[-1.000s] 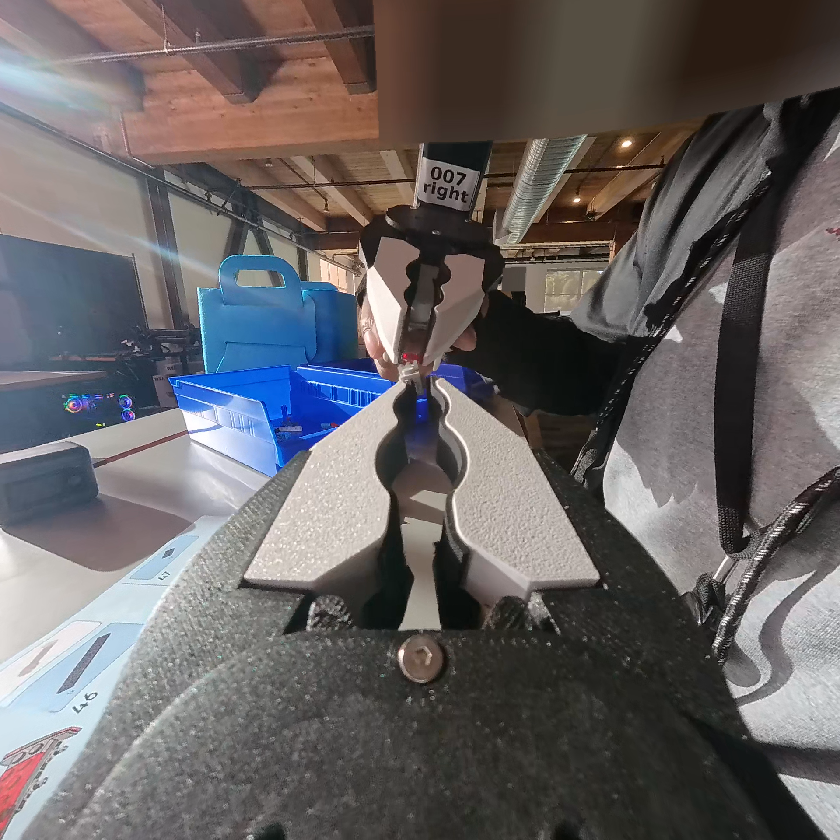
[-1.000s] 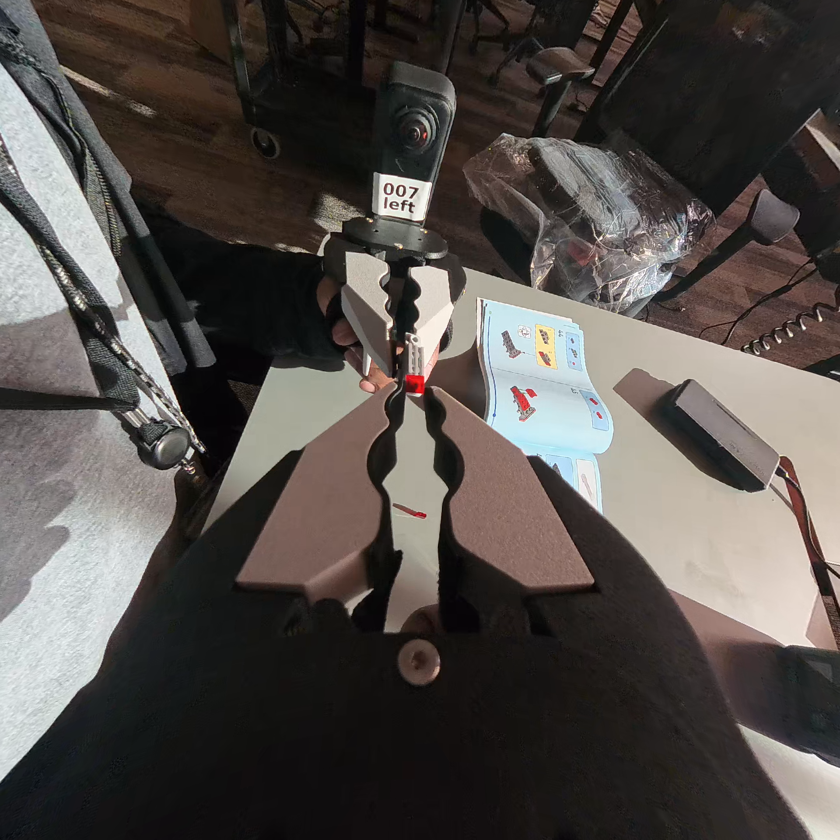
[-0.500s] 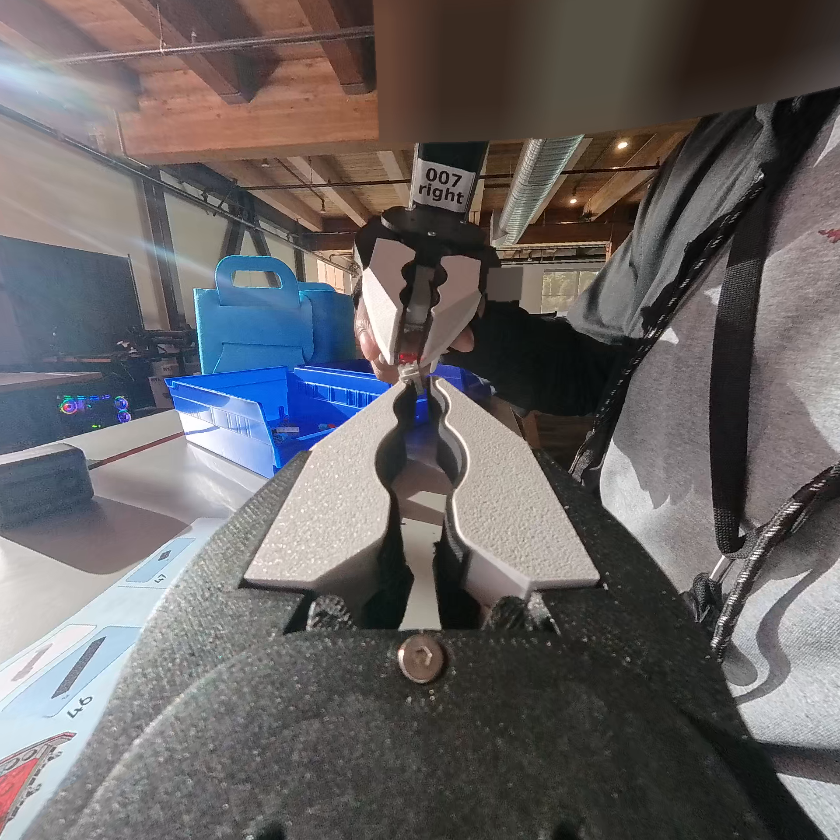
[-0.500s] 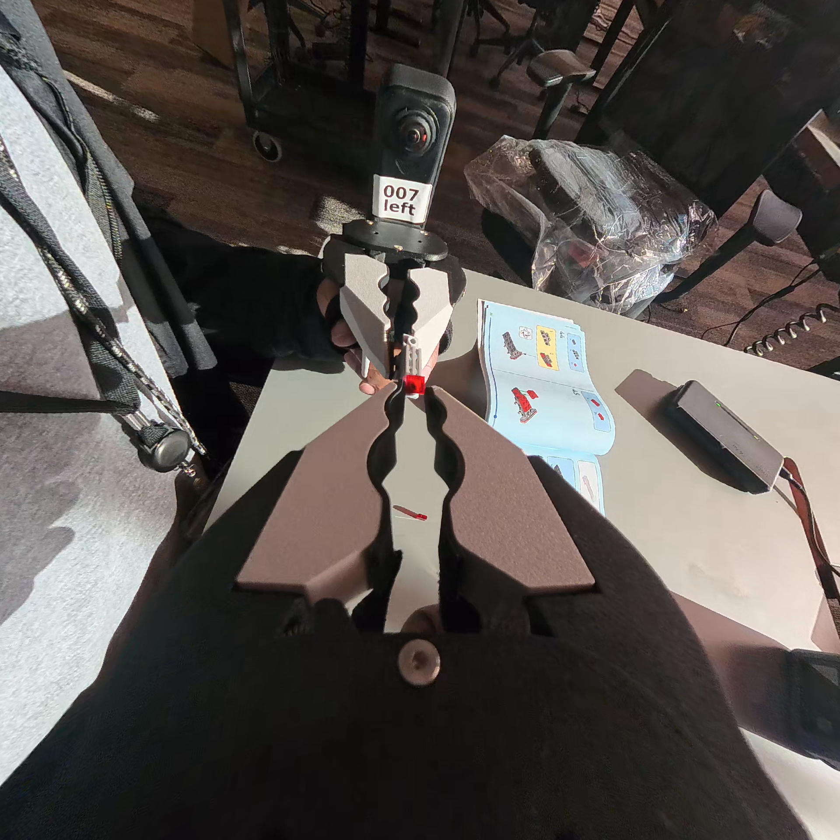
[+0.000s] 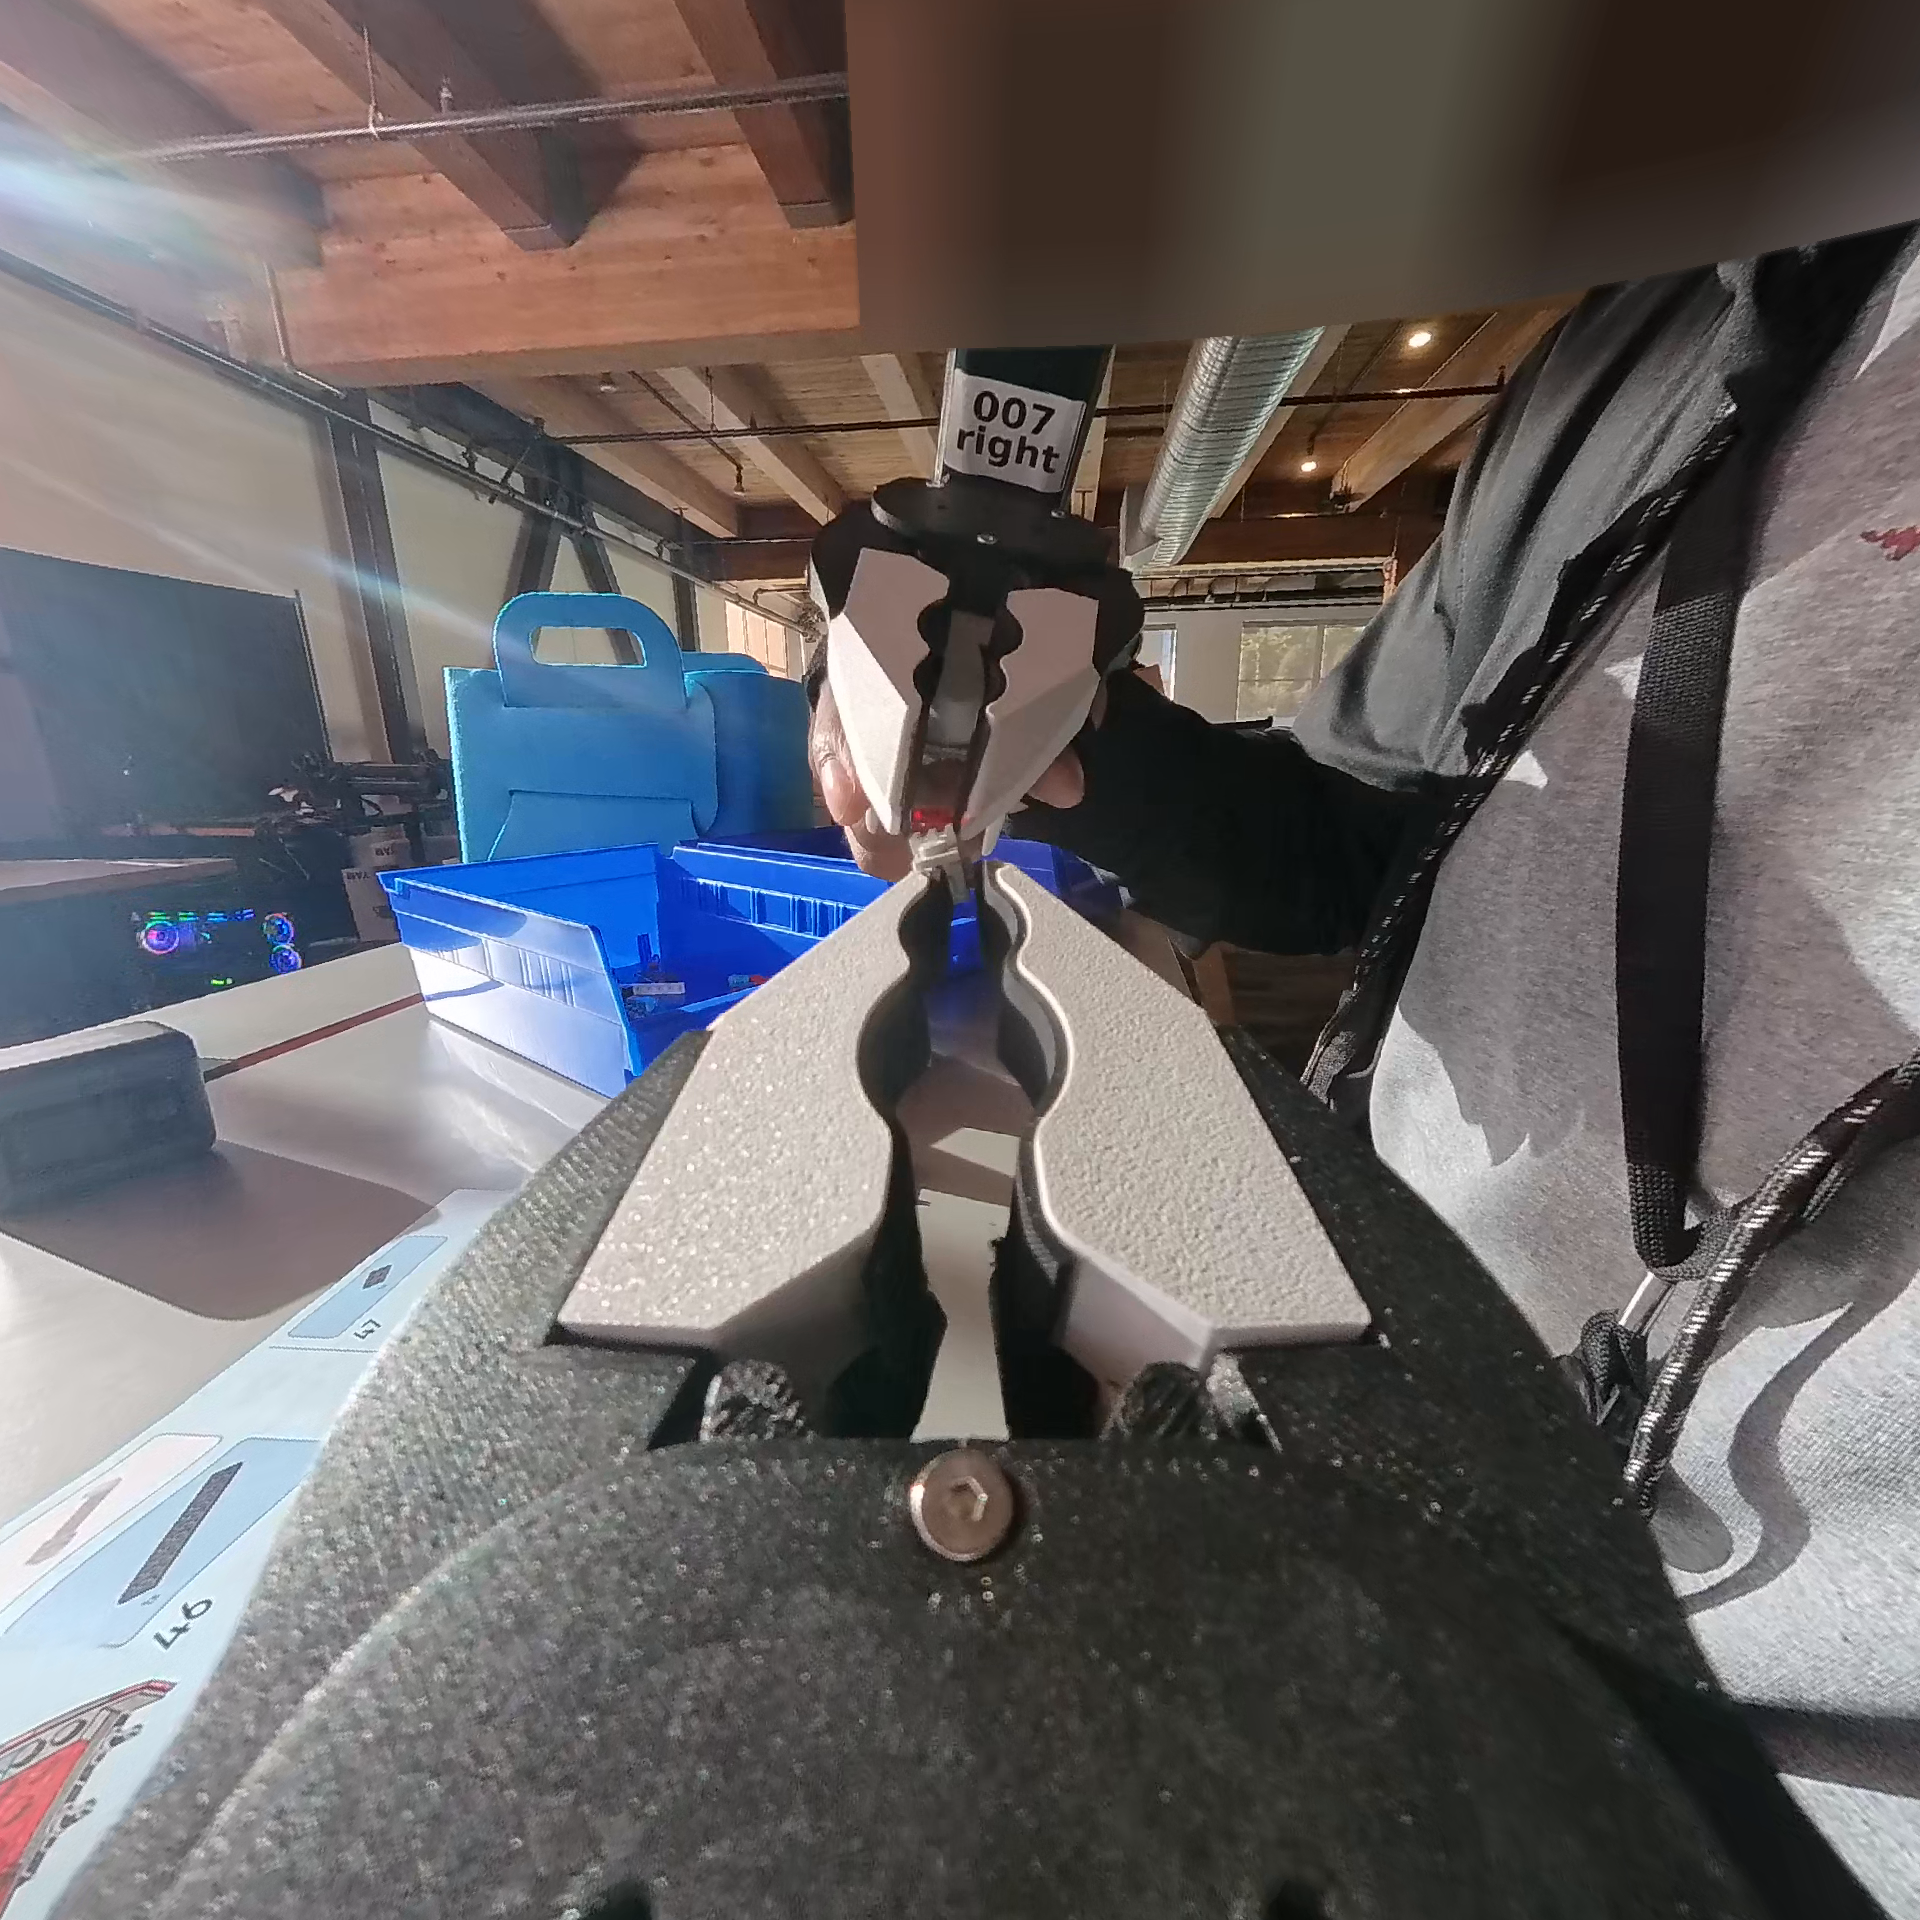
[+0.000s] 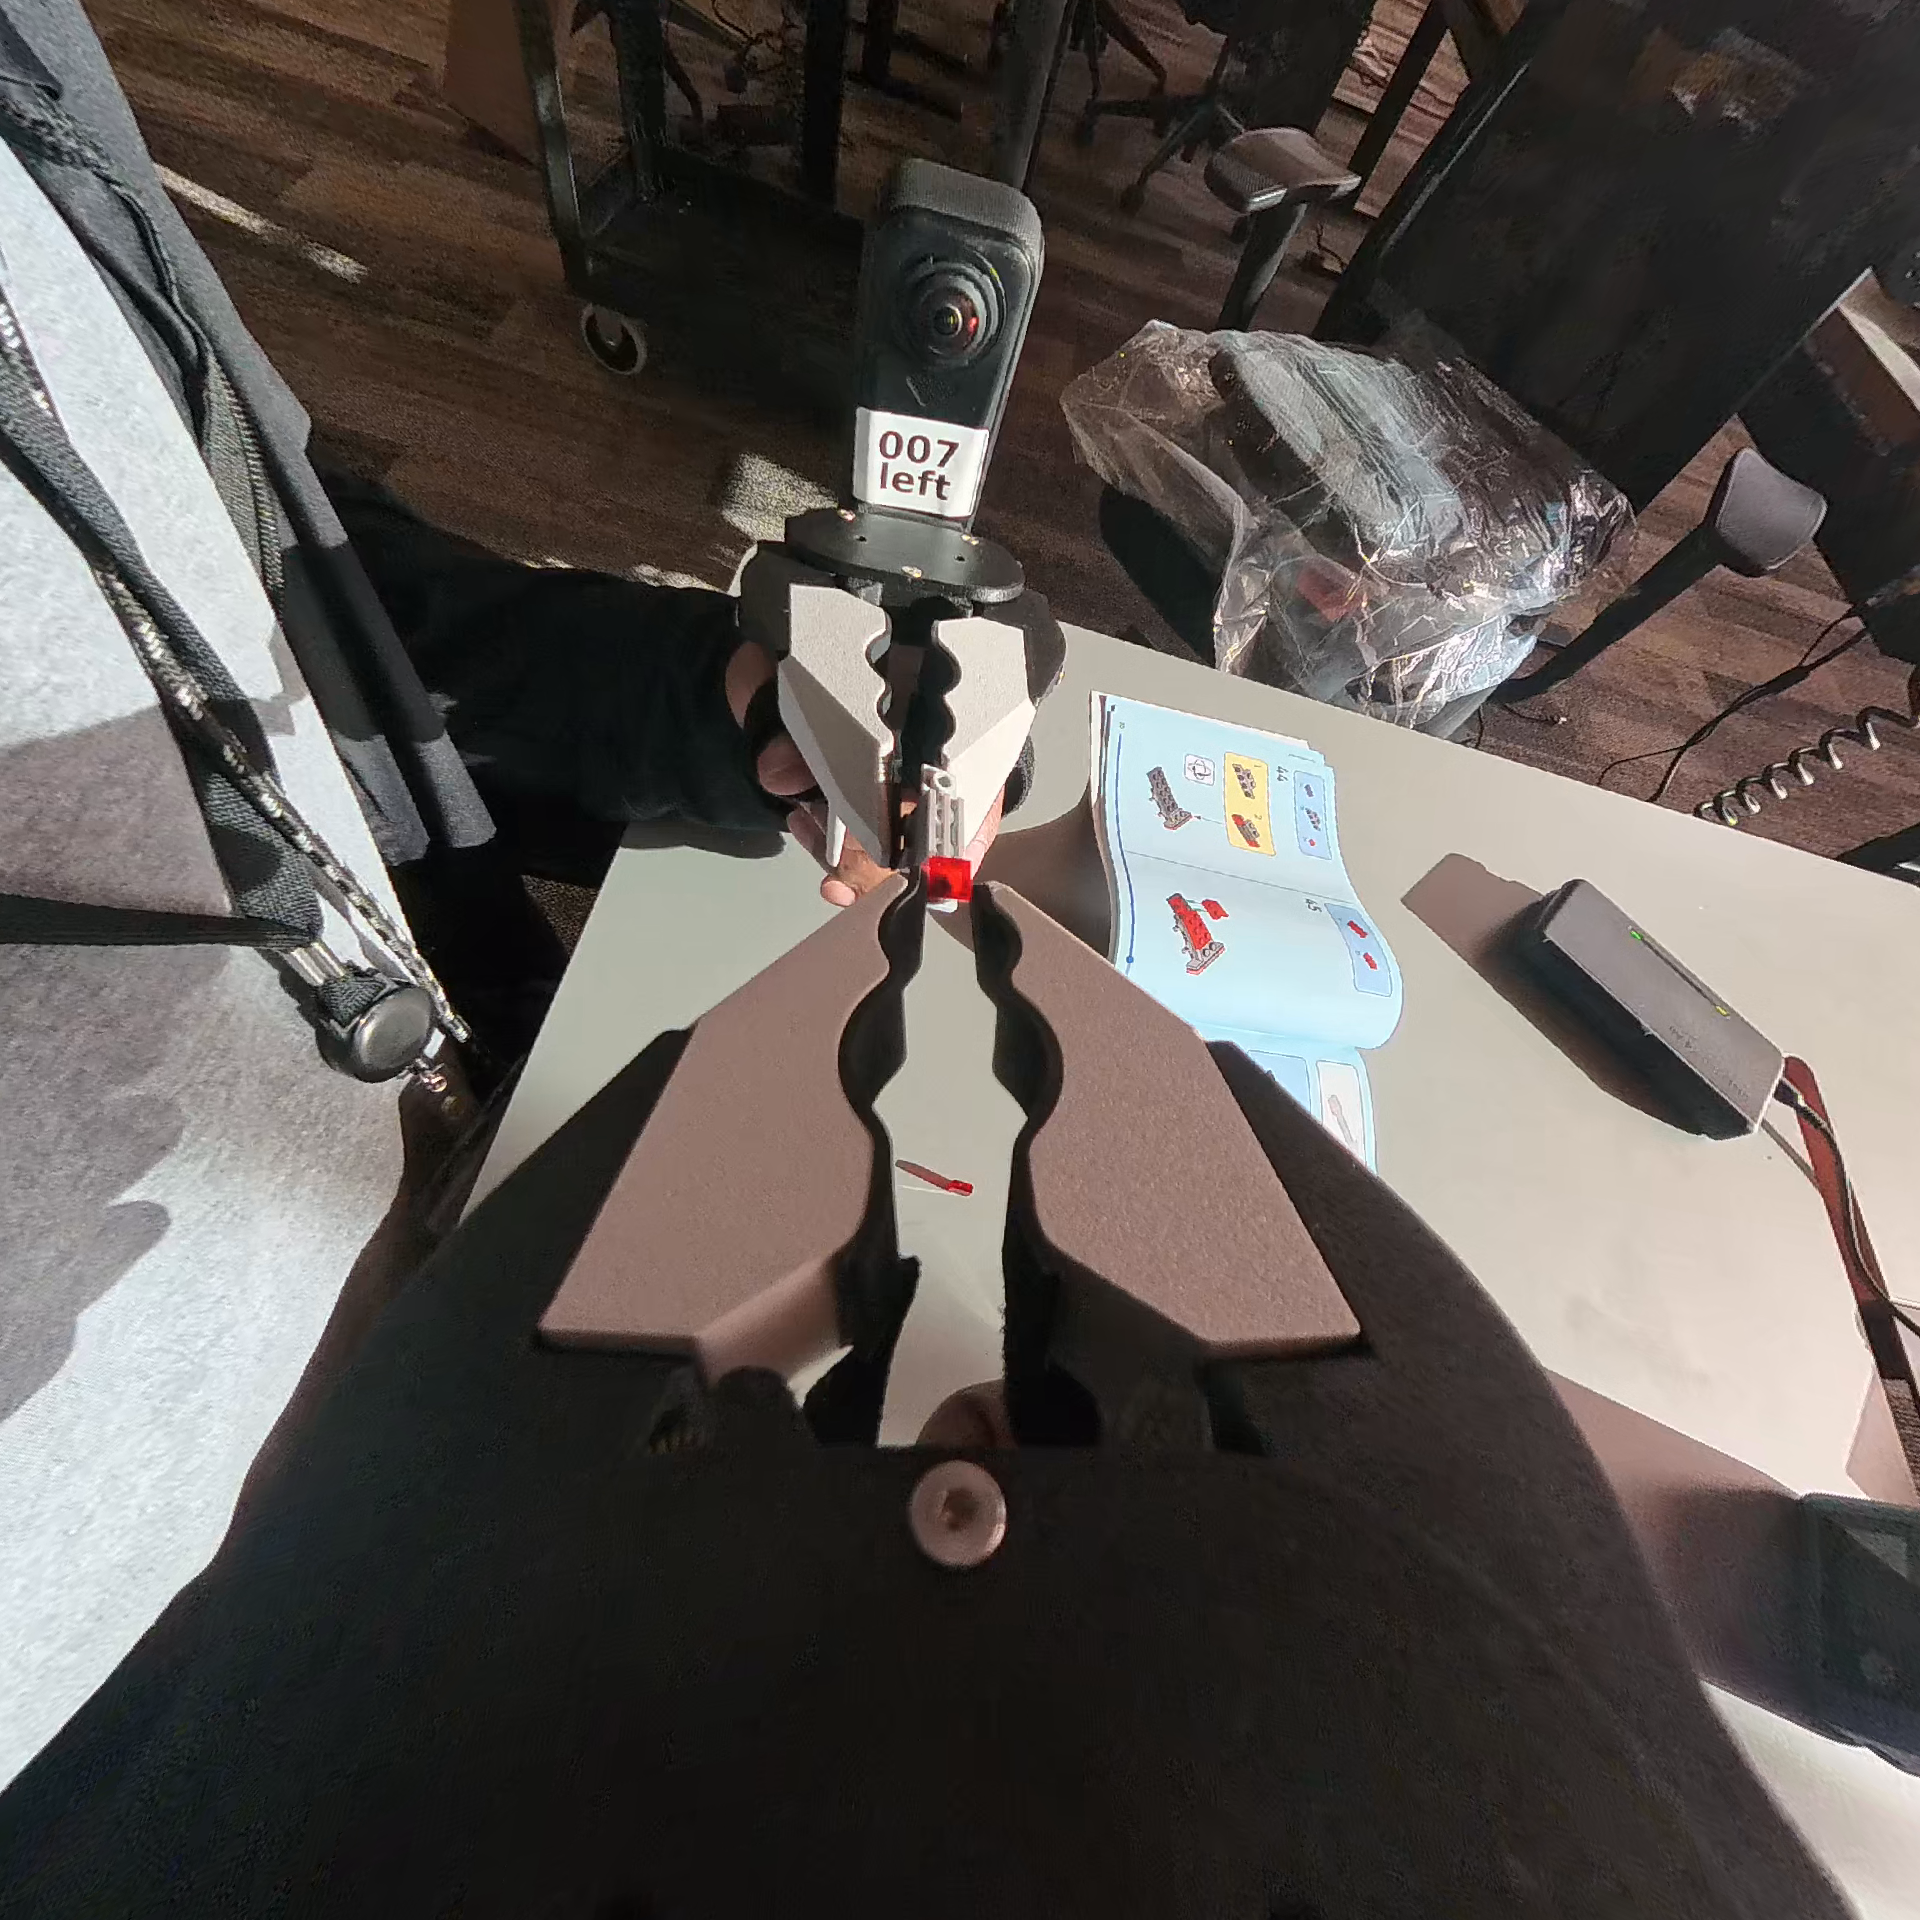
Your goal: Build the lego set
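Observation:
My left gripper (image 5: pixel 951 883) is shut on a light grey lego piece (image 5: pixel 938 854), held above the table's near edge. My right gripper (image 6: pixel 940 894) is shut on a small red brick (image 6: pixel 948 878). The two grippers meet tip to tip, and the red brick touches the end of the grey piece (image 6: pixel 940 805). In the left wrist view the right gripper (image 5: pixel 940 826) faces me with the red brick (image 5: pixel 932 816) between its tips. In the right wrist view the left gripper (image 6: pixel 920 842) faces me. A thin red lego piece (image 6: pixel 935 1179) lies loose on the table below.
An open instruction booklet (image 6: pixel 1247 894) lies on the grey table (image 6: pixel 1507 1247), with a black box (image 6: pixel 1642 1018) and its cable beyond. A blue parts bin (image 5: pixel 520 935) stands farther back, a blue foam case (image 5: pixel 582 748) behind it. The person's torso (image 5: pixel 1714 935) is close beside the grippers. The tips of both grippers are at nearly the same place.
Both grippers stay tip to tip with their pieces held. The right gripper has shifted very slightly; the red brick stays against the grey piece.

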The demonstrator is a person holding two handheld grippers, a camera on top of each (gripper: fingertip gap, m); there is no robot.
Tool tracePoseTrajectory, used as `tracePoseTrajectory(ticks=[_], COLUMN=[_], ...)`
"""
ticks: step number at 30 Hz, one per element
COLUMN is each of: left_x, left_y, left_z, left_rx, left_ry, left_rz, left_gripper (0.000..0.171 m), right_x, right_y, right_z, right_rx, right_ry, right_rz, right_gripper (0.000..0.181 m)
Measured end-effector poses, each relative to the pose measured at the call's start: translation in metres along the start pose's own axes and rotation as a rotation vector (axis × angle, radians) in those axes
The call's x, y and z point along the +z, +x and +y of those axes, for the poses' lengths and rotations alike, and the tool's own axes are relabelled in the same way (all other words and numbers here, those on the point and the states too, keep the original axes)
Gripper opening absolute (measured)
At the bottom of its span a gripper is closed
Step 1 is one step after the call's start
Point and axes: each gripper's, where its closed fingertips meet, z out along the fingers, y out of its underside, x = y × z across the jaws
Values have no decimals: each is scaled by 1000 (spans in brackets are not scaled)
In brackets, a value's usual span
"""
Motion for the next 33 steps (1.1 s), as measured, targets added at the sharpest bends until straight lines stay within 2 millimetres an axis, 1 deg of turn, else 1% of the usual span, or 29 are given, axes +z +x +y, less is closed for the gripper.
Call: tracePoseTrajectory(ticks=[19,24,26,29,31,33], left_x=[0,-1,-1,-2,-2,-3], left_y=[1,0,-1,-2,-2,-2], left_z=[-2,-2,-3,-4,-5,-6], left_rx=[6,4,0,-8,-15,-22], left_ry=[7,13,16,24,30,33], left_rz=[2,-1,-3,-4,-2,-1], left_gripper=[5,6,5,5,5,5], right_x=[-1,-2,-4,-6,-7,-7], right_y=[-1,-3,-5,2,6,6], right_z=[-2,-3,-3,1,1,-1], right_rx=[-12,-40,-91,-221,-334,-449], right_ry=[11,40,76,127,153,169], right_rz=[-3,-5,9,113,192,249], right_gripper=[12,17,22,29,30,30])
